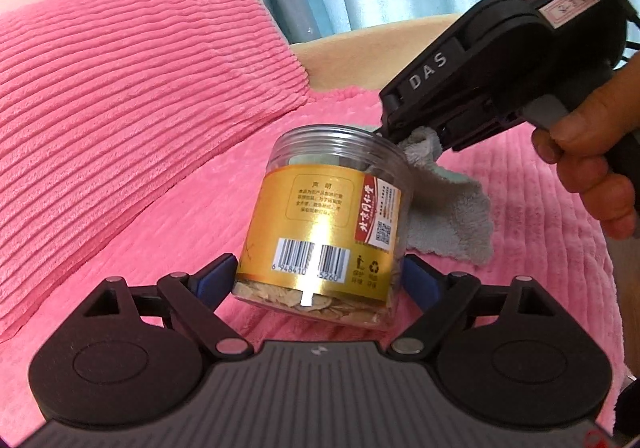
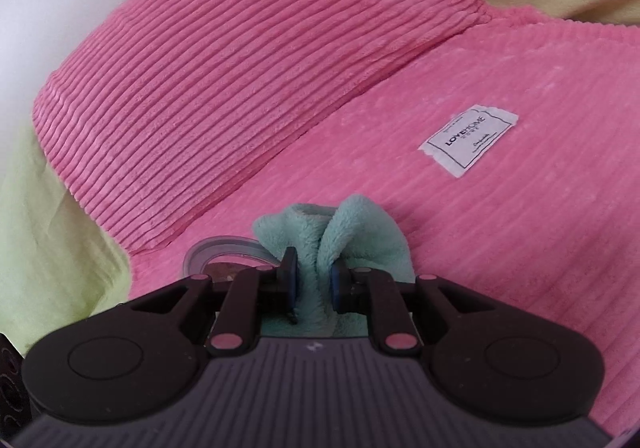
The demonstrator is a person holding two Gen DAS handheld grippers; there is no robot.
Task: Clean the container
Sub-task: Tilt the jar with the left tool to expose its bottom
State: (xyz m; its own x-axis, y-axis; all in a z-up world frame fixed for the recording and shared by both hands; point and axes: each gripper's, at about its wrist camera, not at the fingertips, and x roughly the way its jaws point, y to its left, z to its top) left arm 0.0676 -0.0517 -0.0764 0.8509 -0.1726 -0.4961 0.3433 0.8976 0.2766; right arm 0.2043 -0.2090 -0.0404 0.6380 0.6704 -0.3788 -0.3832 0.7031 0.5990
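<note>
A pink ribbed blanket point(image 1: 168, 215) covers the bed, with a matching pink pillow point(image 1: 132, 79) propped behind and a white sewn tag point(image 2: 468, 139) lying flat on the blanket.

On the blanket stands the jar point(image 1: 328, 232), a clear plastic tub with a gold label, tilted back a little, its mouth open and pale slices of something in the bottom. The left claw point(image 1: 320, 280) straddles its lower part, blue pads set against either side, so it appears clamped on the jar.

The right claw point(image 2: 314, 280), held in a hand point(image 1: 588, 167), is closed on a bunched cloth point(image 1: 448, 215), pale green, which hangs down the jar's far side, touching the rim.

Risks, as I judge them: the soft bed gives no firm footing, so a push from the cloth at the rim could tip the jar further and spill the slices. The grip sits low on a smooth, thin wall; too light and the jar twists free, too hard and it buckles. The loose tail of cloth may also drag over the label rather than wipe where needed.
</note>
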